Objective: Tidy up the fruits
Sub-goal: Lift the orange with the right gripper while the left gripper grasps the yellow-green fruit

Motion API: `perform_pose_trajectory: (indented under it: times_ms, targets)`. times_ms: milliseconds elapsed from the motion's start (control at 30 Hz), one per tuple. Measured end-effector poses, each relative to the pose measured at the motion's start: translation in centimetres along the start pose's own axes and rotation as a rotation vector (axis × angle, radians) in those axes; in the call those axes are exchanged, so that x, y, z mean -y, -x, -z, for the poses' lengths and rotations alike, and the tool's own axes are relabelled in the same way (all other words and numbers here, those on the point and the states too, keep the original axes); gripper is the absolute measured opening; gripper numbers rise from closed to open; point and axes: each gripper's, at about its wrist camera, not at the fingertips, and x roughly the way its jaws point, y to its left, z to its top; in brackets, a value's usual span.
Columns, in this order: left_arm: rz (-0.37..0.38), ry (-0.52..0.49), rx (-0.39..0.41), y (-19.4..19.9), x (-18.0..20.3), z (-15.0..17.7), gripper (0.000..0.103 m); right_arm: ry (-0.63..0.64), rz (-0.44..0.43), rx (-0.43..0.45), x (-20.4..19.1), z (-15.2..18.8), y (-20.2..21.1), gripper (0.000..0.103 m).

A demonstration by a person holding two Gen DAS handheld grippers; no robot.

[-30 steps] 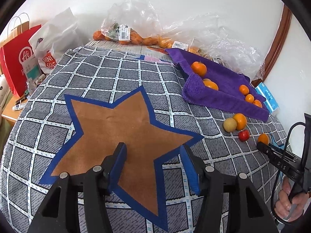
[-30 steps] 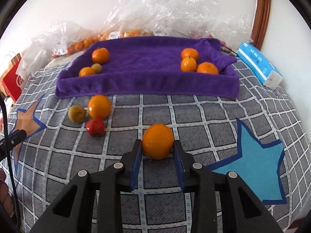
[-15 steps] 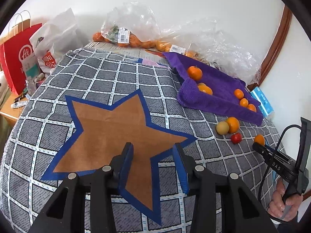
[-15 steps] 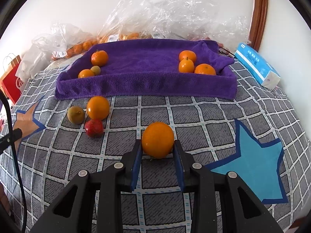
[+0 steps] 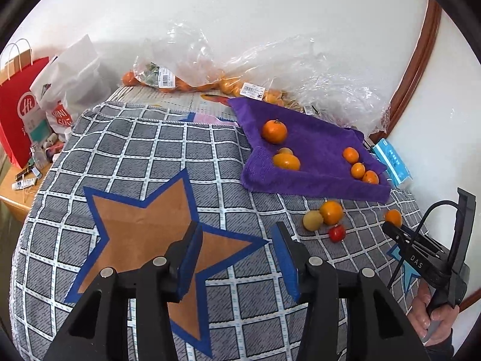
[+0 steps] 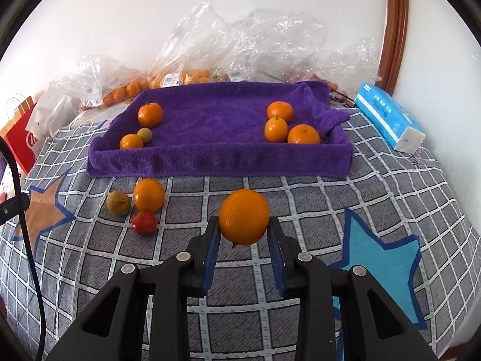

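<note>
The right gripper [image 6: 244, 240] is clamped on an orange [image 6: 244, 221], holding it above the checked cloth [image 6: 300, 198] in front of the purple towel tray [image 6: 219, 158]. The left gripper [image 5: 237, 258] hangs with its jaws apart and nothing between them, over the brown star [image 5: 141, 231]. Near the tray's front edge lie another orange [image 6: 148, 195], a yellow-green fruit [image 6: 118, 202] and a small red fruit [image 6: 144, 223], close together.

Both grippers, left gripper [image 5: 236, 255] and right gripper [image 6: 244, 248], have black angular frames, silver screws, blue finger pads [image 5: 189, 263]; a black cable [image 6: 27, 240] trails; bare-skinned hand [image 5: 433, 316].
</note>
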Motion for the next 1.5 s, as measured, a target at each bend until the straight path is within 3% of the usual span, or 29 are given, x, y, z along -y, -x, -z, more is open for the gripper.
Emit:
perform_pose_trajectory:
  times_ms: [300, 533, 667, 1000, 1133, 1267, 1500]
  targets:
    - [-0.01, -0.017, -0.037, -2.3, 1.1, 0.4, 0.044, -0.037, 0.021, 0.012, 2.1, -0.3, 0.3, 0.031]
    - [0.068, -0.018, -0.064, -3.3, 2.1, 0.5, 0.044, -0.043, 0.033, 0.022, 3.0, 0.0, 0.4, 0.031]
    - [0.112, -0.029, -0.084, -4.3, 4.3, 0.2, 0.044, -0.044, 0.038, 0.028, 3.6, 0.3, 0.6, 0.031]
    - [0.112, -0.084, -0.146, -8.1, 8.7, 0.3, 0.039, -0.059, 0.048, 0.041, 5.9, 0.8, 0.8, 0.031]
    - [0.09, -0.081, -0.151, -9.1, 9.0, 0.1, 0.038, -0.069, 0.048, 0.04, 6.5, 0.9, 0.7, 0.031]
    - [0.103, -0.076, -0.17, -9.9, 9.1, 0.1, 0.028, -0.073, 0.047, 0.036, 6.8, 1.0, 0.4, 0.031]
    - [0.115, -0.042, -0.16, -9.4, 8.4, -0.3, 0.027, -0.073, 0.051, 0.036, 6.9, 0.7, 0.3, 0.031]
